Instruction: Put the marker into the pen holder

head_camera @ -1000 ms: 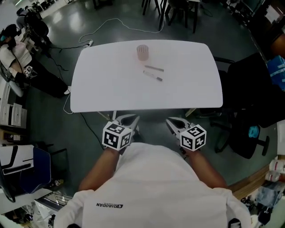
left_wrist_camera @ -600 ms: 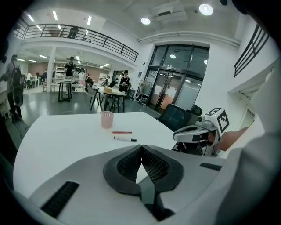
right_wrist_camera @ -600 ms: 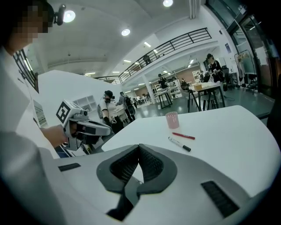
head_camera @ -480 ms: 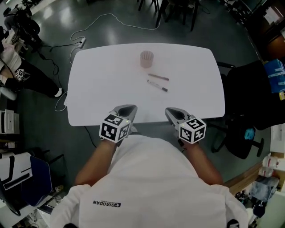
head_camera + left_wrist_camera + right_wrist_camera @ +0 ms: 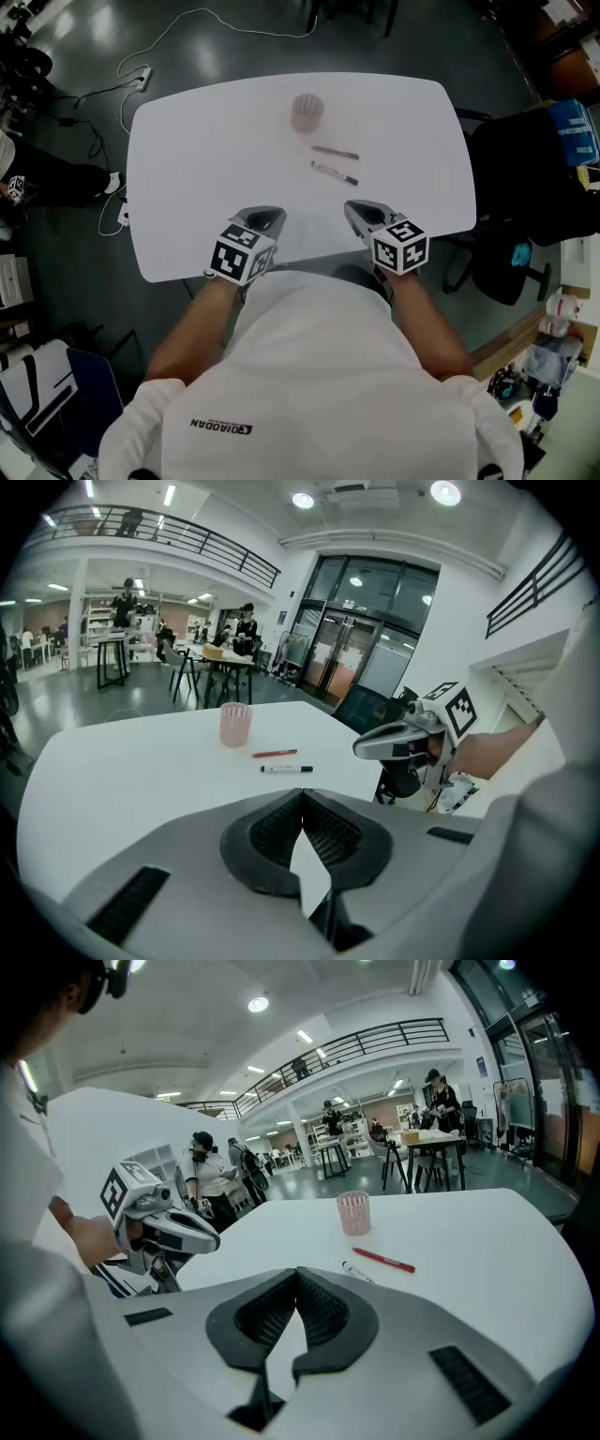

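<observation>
A pink mesh pen holder [image 5: 307,112] stands upright at the far middle of the white table [image 5: 206,150]. In front of it lie a red pen [image 5: 335,153] and, nearer me, a white marker with a black cap [image 5: 334,173]. My left gripper [image 5: 262,218] and right gripper [image 5: 361,213] hover side by side over the table's near edge, both shut and empty, well short of the marker. The left gripper view shows the holder [image 5: 235,725], the red pen [image 5: 275,754] and the marker [image 5: 286,769] ahead. In the right gripper view the marker [image 5: 356,1272] lies beyond the jaws, below the holder [image 5: 353,1212].
A black office chair [image 5: 525,187] stands close to the table's right side. Cables and a power strip [image 5: 141,73] lie on the floor at the far left. More tables, chairs and people stand far behind in the hall.
Both grippers have come forward from below the table's near edge to over it. The table and its objects sit closer in the head view. The jaws stay shut.
</observation>
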### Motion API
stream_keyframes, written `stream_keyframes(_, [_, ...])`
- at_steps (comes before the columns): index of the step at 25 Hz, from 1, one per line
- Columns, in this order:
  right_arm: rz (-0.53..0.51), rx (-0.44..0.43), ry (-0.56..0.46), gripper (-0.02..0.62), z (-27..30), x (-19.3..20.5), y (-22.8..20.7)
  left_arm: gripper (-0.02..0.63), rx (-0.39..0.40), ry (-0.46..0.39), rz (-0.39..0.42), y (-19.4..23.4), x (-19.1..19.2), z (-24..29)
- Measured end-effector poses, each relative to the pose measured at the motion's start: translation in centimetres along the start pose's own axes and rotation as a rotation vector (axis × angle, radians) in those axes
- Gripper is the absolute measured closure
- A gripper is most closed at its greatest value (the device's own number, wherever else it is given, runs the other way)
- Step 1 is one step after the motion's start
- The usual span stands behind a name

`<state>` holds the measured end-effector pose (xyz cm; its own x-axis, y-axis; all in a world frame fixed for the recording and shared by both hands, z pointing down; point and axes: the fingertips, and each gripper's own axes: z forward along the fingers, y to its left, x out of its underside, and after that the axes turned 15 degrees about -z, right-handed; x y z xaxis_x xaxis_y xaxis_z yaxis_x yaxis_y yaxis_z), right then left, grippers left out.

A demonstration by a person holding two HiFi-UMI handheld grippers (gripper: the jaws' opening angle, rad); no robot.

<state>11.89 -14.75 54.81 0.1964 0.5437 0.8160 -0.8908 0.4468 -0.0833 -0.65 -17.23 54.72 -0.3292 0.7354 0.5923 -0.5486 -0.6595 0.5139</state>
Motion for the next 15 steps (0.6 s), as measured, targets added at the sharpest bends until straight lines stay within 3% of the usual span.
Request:
stream_keyframes(6, [-0.057, -0.022, 0.078, 0.577, 2.3, 1.3, -2.0, 0.578, 0.003, 0.021, -0.012, 0.3, -0.1, 1.6])
stream_keyframes(15, [-0.304, -0.101, 0.225, 0.577, 6.7, 2.2, -4.7, 0.578, -0.112, -0.029, -0.121, 2.4, -0.8, 2.5])
